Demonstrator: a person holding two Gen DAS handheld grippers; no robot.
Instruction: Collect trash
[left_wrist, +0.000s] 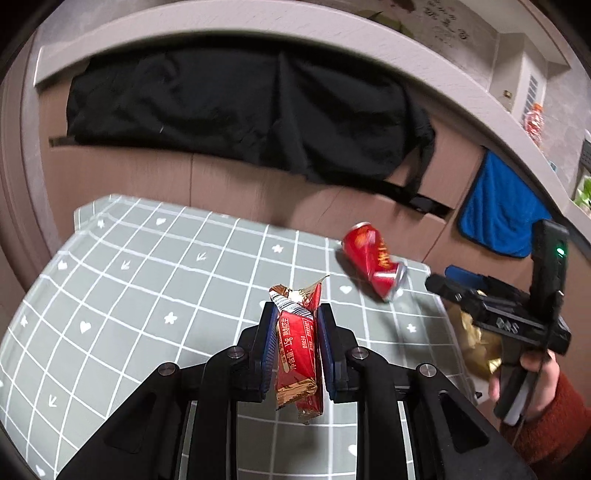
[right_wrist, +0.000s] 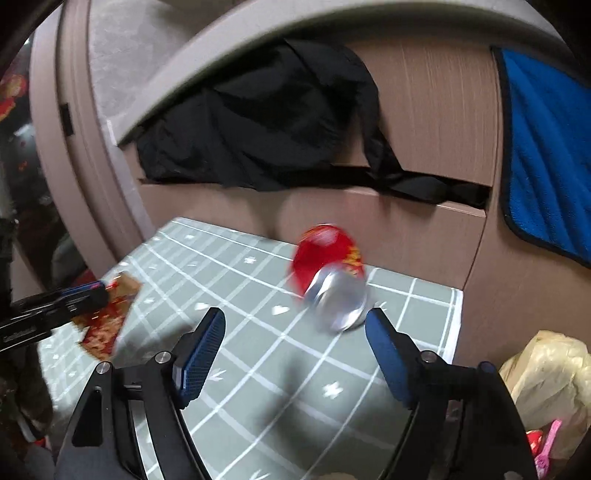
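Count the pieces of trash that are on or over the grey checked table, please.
2: a red wrapper clamped in the left gripper; a red can lying near the table's far edge.

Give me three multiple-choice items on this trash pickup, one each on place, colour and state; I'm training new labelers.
1. Where is the can?
A. on the checked tablecloth
B. inside the bag
C. in the left tongs

2. What colour is the towel hanging on the wall?
A. green
B. blue
C. white

3. How are the right tongs?
A. shut on the can
B. shut on the wrapper
C. open

Key: 1 A, the can lies on the tablecloth. 2 B, the towel is blue. 3 C, the right tongs gape with the can just beyond; the left tongs pinch the wrapper.
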